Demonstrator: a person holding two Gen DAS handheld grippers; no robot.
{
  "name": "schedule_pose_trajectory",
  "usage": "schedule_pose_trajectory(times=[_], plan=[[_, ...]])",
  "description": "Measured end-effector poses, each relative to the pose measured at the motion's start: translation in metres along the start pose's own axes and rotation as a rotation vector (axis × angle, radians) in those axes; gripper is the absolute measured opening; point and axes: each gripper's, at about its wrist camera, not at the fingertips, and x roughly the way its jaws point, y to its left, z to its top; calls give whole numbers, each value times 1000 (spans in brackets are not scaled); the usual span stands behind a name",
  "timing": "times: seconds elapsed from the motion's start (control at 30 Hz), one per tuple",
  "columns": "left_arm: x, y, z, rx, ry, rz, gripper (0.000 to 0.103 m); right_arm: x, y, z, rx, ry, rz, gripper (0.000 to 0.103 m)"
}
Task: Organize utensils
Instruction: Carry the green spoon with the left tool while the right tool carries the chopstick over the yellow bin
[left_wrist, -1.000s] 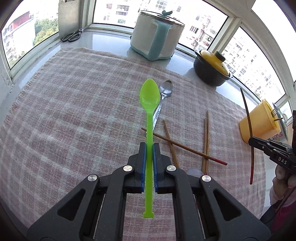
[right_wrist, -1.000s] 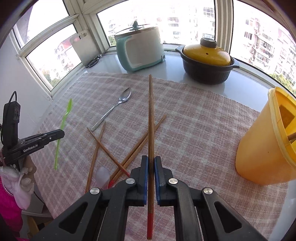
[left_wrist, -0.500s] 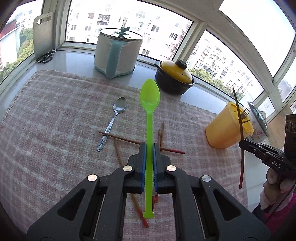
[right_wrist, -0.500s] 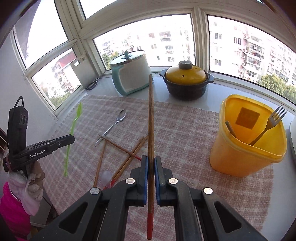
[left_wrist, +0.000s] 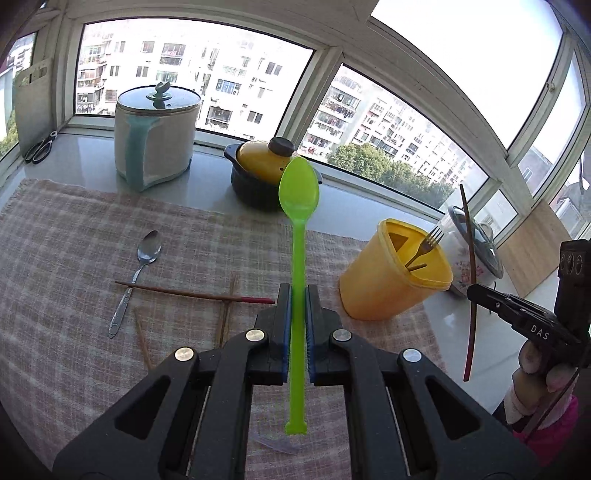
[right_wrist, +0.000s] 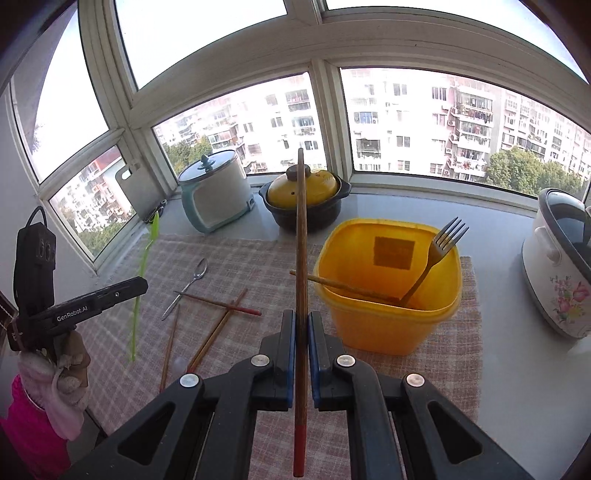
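Note:
My left gripper (left_wrist: 297, 291) is shut on a green plastic spoon (left_wrist: 298, 199), held upright above the checked cloth (left_wrist: 55, 258), left of the yellow utensil tub (left_wrist: 391, 291). My right gripper (right_wrist: 302, 317) is shut on a red-tipped wooden chopstick (right_wrist: 301, 229), just left of the yellow tub (right_wrist: 384, 325). The tub holds a fork (right_wrist: 439, 251) and one chopstick (right_wrist: 351, 286). A metal spoon (left_wrist: 138, 269) and several chopsticks (left_wrist: 192, 294) lie on the cloth. The right gripper with its chopstick (left_wrist: 471, 280) shows at the right of the left wrist view.
A white-and-teal cooker (left_wrist: 155, 136), a yellow-lidded black pot (left_wrist: 262, 173) and scissors (left_wrist: 40, 147) stand on the sill behind the cloth. A floral rice cooker (right_wrist: 561, 266) stands right of the tub. Windows close in the back.
Both grippers have risen and moved right toward the yellow tub, each still holding its utensil. The tub now looks larger and closer in both views.

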Motion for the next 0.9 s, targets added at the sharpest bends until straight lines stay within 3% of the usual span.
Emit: schedule_pose_trajectory(times=[0.43,0.9], plan=[[36,-72,39,53,-44,-88,5,-24,-54,23,31,-76,-36,4],[95,-118,87,99,-34,-122,5,-8,-85,63,52,-122,-21,4]])
